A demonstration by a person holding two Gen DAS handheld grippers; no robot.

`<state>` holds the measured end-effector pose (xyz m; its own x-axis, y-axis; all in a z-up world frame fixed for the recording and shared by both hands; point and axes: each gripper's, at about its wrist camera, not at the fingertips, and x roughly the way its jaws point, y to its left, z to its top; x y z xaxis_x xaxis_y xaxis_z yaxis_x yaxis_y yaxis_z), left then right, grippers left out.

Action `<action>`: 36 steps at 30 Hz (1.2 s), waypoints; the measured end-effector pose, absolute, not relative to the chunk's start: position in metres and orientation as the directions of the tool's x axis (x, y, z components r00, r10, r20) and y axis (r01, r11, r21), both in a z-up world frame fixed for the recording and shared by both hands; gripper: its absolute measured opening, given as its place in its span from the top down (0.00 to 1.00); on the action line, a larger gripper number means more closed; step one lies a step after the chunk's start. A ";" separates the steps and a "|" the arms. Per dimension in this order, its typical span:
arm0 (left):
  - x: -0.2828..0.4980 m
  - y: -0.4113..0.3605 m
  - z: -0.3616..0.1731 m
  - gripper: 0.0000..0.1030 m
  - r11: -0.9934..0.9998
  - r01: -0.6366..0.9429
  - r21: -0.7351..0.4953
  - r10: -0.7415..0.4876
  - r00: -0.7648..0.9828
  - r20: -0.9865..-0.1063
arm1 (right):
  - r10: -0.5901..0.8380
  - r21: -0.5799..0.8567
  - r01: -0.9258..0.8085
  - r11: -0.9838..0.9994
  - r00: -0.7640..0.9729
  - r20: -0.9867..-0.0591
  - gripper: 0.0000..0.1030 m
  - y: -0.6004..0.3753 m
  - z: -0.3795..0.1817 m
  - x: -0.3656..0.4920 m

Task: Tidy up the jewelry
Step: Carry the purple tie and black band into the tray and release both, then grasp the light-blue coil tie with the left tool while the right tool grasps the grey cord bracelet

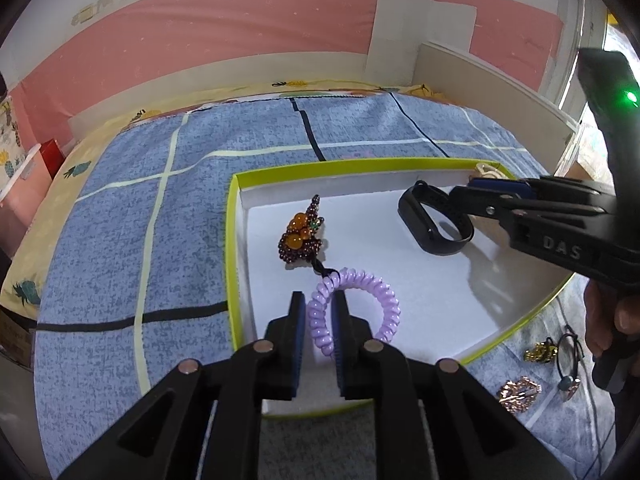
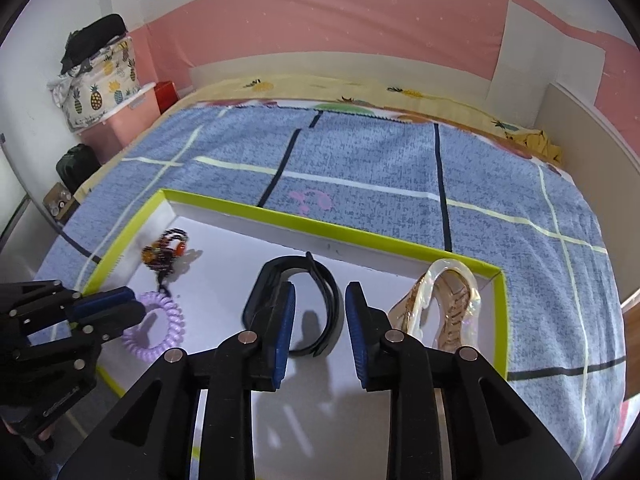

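A shallow white tray with a lime-green rim [image 1: 232, 240] [image 2: 280, 220] lies on the bed. In it rest a purple coil hair tie [image 1: 384, 300] [image 2: 168, 328], a dark beaded charm with orange beads [image 1: 300, 236] [image 2: 166, 250], a black wristband [image 1: 432, 220] [image 2: 264, 280] and a translucent hair claw [image 2: 444, 300]. My left gripper [image 1: 320, 300] [image 2: 138, 306] straddles the near side of the coil, which lies on the tray floor; the pads do not seem to press it. My right gripper [image 2: 320, 292] [image 1: 464, 190] stands open over the wristband, with one side of the strap in the gap.
A blue checked bedspread [image 2: 360, 152] covers the bed. Right of the tray lie gold brooches [image 1: 540, 352] [image 1: 518, 390] and a black elastic with a bead [image 1: 568, 360]. A person's hand [image 1: 616, 320] holds the right gripper. A pineapple-print bag on a pink box [image 2: 100, 84] stands far left.
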<state>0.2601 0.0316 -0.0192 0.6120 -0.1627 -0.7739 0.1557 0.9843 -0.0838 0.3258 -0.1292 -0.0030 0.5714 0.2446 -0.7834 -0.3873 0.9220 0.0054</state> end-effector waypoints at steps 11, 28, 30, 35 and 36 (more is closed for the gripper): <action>0.209 0.041 0.016 0.77 0.991 0.097 -0.090 -0.132 0.665 -0.735 | 0.291 0.025 -0.399 0.917 0.623 -0.726 0.74 -0.154 0.037 0.249; 0.083 0.025 0.034 0.77 0.989 0.103 -0.110 -0.150 0.723 -0.675 | 0.367 0.109 -0.402 0.909 0.652 -0.663 0.74 -0.214 0.051 0.105; 0.069 0.024 0.032 0.77 0.989 0.100 -0.105 -0.145 0.723 -0.675 | 0.369 0.117 -0.396 0.911 0.654 -0.661 0.74 -0.219 0.048 0.090; 0.044 0.023 0.023 0.77 0.990 0.096 -0.103 -0.141 0.719 -0.681 | 0.368 0.120 -0.394 0.911 0.648 -0.667 0.74 -0.227 0.039 0.064; 0.040 0.024 0.021 0.77 0.990 0.094 -0.107 -0.142 0.717 -0.683 | 0.371 0.125 -0.393 0.911 0.646 -0.668 0.74 -0.228 0.037 0.060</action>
